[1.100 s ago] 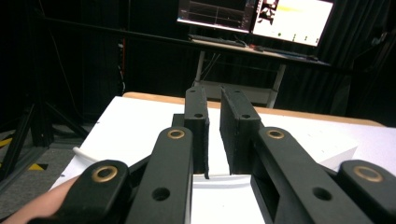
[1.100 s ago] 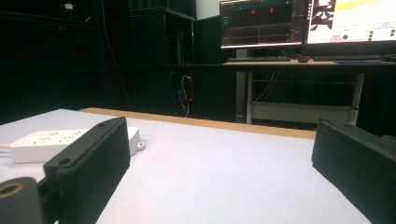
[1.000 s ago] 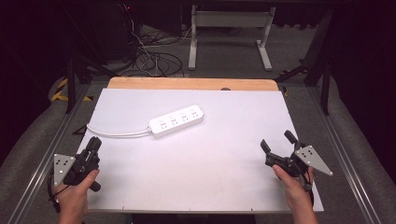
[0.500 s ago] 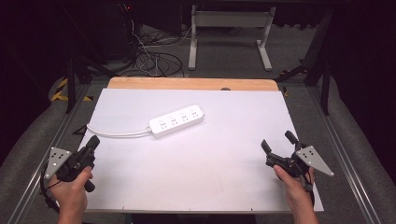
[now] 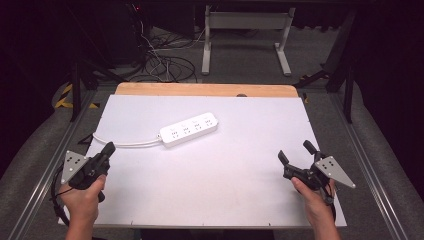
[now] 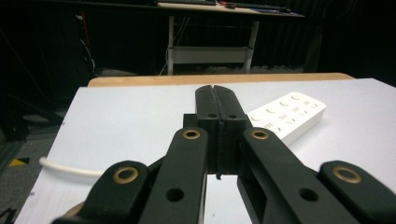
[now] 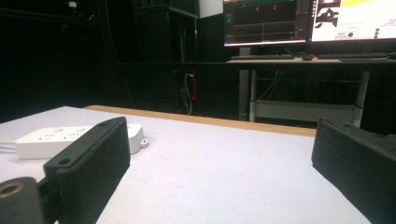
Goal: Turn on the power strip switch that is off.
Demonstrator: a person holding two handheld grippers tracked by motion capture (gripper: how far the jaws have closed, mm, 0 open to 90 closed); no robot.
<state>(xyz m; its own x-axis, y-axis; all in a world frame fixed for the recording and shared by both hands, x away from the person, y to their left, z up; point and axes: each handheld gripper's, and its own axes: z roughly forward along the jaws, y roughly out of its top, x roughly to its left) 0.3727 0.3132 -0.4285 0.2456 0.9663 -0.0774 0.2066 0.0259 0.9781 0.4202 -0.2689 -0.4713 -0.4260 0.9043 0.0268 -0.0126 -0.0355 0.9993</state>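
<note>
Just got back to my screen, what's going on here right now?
A person holds a hand-held gripper in each hand at the near edge of a white table. The left hand-held gripper is shut and empty; the right hand-held gripper is open and empty. A white power strip lies untouched mid-table, its cord trailing towards the left side.

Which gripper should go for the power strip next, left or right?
Probably left. The left gripper sits nearer the power strip and points toward it, though its jaws are shut. The right gripper is open but farther away.
</note>
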